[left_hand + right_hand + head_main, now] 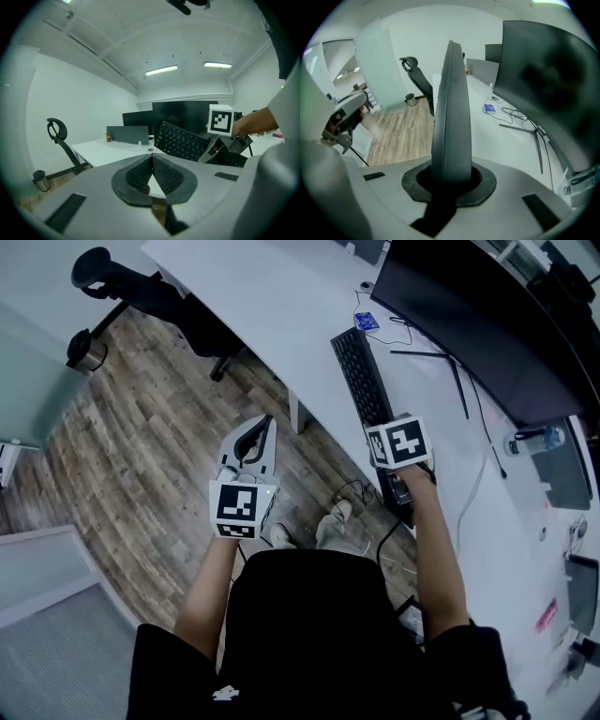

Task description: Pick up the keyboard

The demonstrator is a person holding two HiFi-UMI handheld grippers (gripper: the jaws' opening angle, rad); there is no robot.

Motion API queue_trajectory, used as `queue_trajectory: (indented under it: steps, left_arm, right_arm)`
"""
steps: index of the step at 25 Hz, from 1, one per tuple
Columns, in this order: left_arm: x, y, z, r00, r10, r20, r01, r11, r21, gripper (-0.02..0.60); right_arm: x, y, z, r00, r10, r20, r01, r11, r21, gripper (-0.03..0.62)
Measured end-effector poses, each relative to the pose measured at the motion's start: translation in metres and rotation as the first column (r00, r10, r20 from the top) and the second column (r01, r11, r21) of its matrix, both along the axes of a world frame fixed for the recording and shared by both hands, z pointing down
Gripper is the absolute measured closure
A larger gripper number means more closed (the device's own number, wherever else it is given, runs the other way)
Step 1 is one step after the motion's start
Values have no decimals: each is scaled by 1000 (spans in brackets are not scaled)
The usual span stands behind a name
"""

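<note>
Holding: our right hand-held gripper [451, 178] is clamped on the near end of the keyboard [451, 108], which stands edge-on between its jaws and tilts over the left edge of the counter [281, 306].
Left hand-held gripper [151, 174]: jaws together, nothing in them, out over the floor left of the keyboard.
Slip risk: we grip one end only, so the long far end may sag, twist or slide from the pads.
Snag risk: cables [441, 362] lie just right of the keyboard. Whether one is plugged into it we cannot tell.
Knock risk: the monitor [478, 324] stands right of it, so a swing could strike it.
Around: office chair [141, 287] far left, bottle [542, 438] right.
</note>
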State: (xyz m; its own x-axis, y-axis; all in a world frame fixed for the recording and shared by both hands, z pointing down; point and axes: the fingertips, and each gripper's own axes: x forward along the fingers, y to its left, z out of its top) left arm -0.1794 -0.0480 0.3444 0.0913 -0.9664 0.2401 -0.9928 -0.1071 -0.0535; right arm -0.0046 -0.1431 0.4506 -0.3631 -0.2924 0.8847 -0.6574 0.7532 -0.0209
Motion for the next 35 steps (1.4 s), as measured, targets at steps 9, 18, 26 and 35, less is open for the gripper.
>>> queue_trajectory:
  steps: [9,18,26,35]
  left_arm:
    - [-6,25,-21,997,73,6,-73,996,56,572]
    - [-20,62,-47,996,94,-8,-92,989,119,572]
    - [-20,93,-66,992,126,7,-125,977,170,572]
    - [-11,99,-72,988,157,-12,-152,972,182,572]
  right_arm:
    - [-21,34,-81,953,109,283,-149,981,121,526]
    - [-30,72,-150,867,114,485,-269,926,265,526]
    - [-32,102,-175,847,98,523,-312,887,341,526]
    - [-22,118,-196,819,105,564,-352,868,351,526]
